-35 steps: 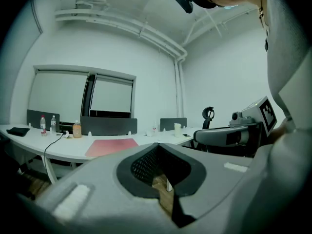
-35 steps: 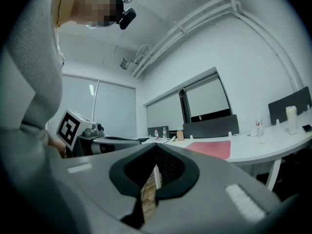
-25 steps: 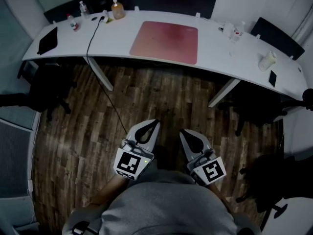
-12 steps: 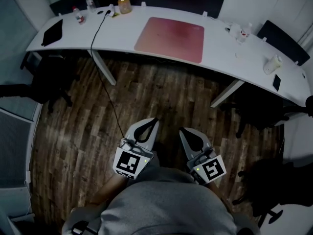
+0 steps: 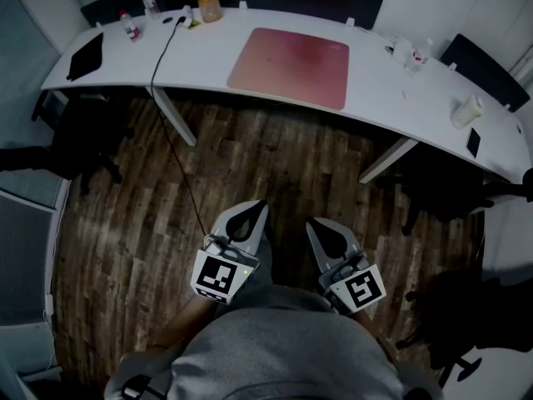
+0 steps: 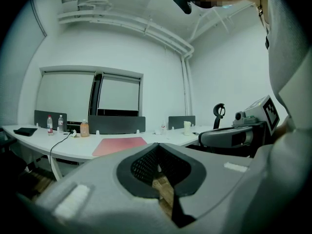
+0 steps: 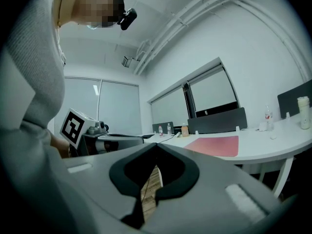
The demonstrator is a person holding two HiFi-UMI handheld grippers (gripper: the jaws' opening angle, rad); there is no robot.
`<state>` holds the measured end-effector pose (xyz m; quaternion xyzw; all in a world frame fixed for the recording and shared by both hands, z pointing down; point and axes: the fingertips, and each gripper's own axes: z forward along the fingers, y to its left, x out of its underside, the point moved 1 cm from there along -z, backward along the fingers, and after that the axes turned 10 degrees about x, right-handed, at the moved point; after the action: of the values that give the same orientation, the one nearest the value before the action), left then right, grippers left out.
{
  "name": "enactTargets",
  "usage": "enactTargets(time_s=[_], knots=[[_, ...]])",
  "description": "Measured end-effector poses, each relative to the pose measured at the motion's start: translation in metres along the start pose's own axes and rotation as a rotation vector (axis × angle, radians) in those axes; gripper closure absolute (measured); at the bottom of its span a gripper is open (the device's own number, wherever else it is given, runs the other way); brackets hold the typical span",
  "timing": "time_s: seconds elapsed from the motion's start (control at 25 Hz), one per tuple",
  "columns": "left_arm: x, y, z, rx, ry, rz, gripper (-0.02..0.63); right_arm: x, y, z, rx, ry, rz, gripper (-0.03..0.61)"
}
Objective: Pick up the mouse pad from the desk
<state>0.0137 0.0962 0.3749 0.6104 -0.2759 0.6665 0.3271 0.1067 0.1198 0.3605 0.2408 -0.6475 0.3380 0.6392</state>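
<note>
The wood floor (image 5: pixel 266 165) is the biggest thing, and a wide bare stretch of it lies in front of the long white desk (image 5: pixel 200 61). The desk's near edge curves, and slanted legs (image 5: pixel 176 122) stand under it. Dark chairs (image 5: pixel 83 152) sit by both ends of the desk. The pink mouse pad (image 5: pixel 289 56) lies flat in the middle of the desk, its front edge close to the desk's near edge. The left gripper (image 5: pixel 256 209) and the right gripper (image 5: pixel 312 225) hang side by side over the floor, well back from the desk and pointing at it — both claws are shut tight with nothing in them. A black cable (image 5: pixel 171 132) drops off the desk's left part to the floor. An orange bottle (image 5: pixel 209 8) stands at the desk's far edge.
</note>
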Motion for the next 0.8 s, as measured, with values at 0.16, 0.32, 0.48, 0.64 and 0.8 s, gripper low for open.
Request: enactTargets(time_s=[0.16, 0.32, 0.48, 0.64, 0.8], knots=[[-0.003, 0.021, 0.022, 0.029, -0.014, 0.013, 0.614, -0.003, -0.019, 0.023, 0.032, -0.010, -0.012, 0.577], [-0.005, 0.053, 0.046, 0.050, -0.028, 0.028, 0.614, -0.008, -0.036, 0.055, 0.051, -0.029, -0.036, 0.577], [-0.014, 0.092, 0.074, 0.075, -0.031, 0.041, 0.614, -0.019, -0.060, 0.094, 0.086, -0.043, -0.052, 0.577], [-0.030, 0.130, 0.099, 0.093, -0.027, 0.055, 0.614, -0.034, -0.079, 0.130, 0.124, -0.052, -0.062, 0.577], [-0.036, 0.160, 0.115, 0.102, -0.044, 0.054, 0.614, -0.033, -0.087, 0.161, 0.129, -0.024, -0.071, 0.577]])
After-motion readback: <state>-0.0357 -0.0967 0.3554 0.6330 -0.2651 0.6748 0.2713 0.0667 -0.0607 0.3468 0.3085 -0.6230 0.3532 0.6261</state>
